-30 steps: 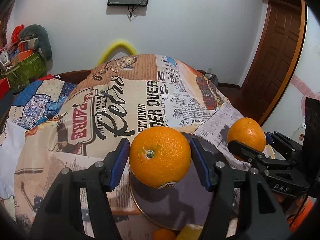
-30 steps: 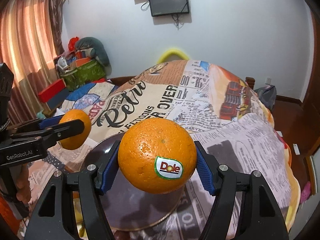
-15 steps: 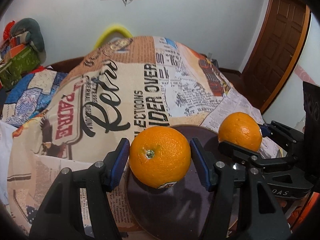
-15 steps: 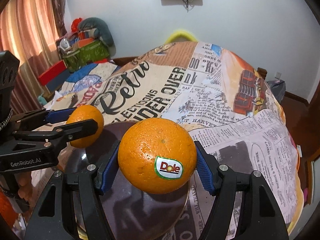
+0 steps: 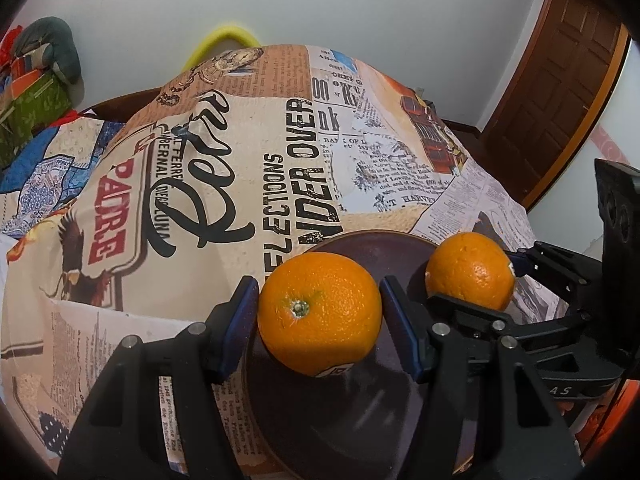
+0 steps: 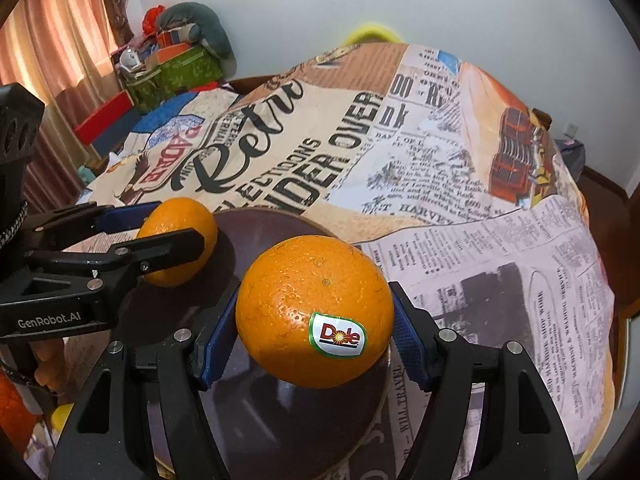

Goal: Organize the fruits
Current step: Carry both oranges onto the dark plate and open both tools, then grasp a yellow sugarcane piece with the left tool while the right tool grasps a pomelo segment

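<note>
My left gripper (image 5: 318, 322) is shut on an orange (image 5: 319, 318) with its stem end facing me, just above the near part of a dark round plate (image 5: 360, 420). My right gripper (image 6: 314, 332) is shut on a second orange (image 6: 304, 300) with a Dole sticker, low over the same plate (image 6: 256, 240). In the left wrist view the right gripper (image 5: 492, 280) and its orange (image 5: 470, 270) are at the plate's right edge. In the right wrist view the left gripper (image 6: 160, 228) and its orange (image 6: 180, 220) are at the plate's left edge.
The plate lies on a table covered by a newspaper-print cloth (image 5: 280, 152). A brown door (image 5: 560, 92) stands at the right. Boxes and a stuffed toy (image 6: 184, 52) pile up at the far left by a curtain (image 6: 48, 40). A yellow object (image 6: 60, 416) lies near the front left.
Both grippers have come lower and closer over the plate, each still holding its orange. The two oranges are nearer to each other.
</note>
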The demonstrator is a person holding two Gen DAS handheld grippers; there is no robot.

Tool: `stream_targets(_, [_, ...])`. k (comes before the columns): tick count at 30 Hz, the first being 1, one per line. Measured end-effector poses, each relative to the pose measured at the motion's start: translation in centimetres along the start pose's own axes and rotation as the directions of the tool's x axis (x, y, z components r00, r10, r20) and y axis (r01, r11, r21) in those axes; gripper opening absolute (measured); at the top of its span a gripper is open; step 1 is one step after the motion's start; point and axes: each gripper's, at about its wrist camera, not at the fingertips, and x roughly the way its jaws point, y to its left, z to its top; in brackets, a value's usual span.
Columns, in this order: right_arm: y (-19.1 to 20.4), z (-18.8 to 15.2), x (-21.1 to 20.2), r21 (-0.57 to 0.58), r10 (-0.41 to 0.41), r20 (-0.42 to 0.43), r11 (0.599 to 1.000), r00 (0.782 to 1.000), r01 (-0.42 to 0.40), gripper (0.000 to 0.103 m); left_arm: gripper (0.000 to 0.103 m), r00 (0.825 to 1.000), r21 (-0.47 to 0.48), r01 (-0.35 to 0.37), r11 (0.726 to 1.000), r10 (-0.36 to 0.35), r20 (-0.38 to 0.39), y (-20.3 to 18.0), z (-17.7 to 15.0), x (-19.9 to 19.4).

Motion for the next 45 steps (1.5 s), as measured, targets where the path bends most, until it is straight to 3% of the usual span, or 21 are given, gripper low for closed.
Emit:
stream_targets(6, [0.0, 0.0, -0.6, 0.008, 0.023, 0.022, 1.000, 0.999, -0.023, 0.073, 0.062, 1.000, -0.007, 0.005, 1.000, -0.005, -0.006, 0.2, -0.1, 0.1])
stream_targets(8, [0.1, 0.1, -1.1, 0.006, -0.002, 0.049, 1.000, 0.999, 0.002, 0.082, 0.062, 1.000, -0.018, 0.011, 1.000, -0.011, -0.009, 0.4, -0.1, 0.0])
stream_targets(16, [0.1, 0.2, -2.6, 0.023, -0.007, 0.079, 1.000, 0.997, 0.005, 0.082, 0.064, 0.999, -0.042, 0.014, 0.999, -0.013, 0.035, 0.5, 0.1, -2.1])
stream_targets(29, [1.9, -0.2, -9.2, 0.021, -0.052, 0.206, 0.999, 0.977, 0.048, 0.083, 0.064, 0.992, -0.009, -0.029, 1.000, 0.029, 0.121, -0.8, -0.7, -8.8])
stream_targets(39, [4.4, -2.2, -13.7, 0.007, -0.069, 0.278, 0.998, 0.958, 0.070, 0.083, 0.068, 0.981, 0.033, -0.050, 0.998, 0.043, 0.191, -2.5, -3.1, -15.2])
stream_targets(45, [5.5, -4.5, -15.2, 0.034, -0.047, 0.289, 0.999, 0.956, 0.039, 0.086, 0.070, 0.979, 0.046, -0.044, 0.998, 0.034, 0.202, -3.3, -5.6, -17.5])
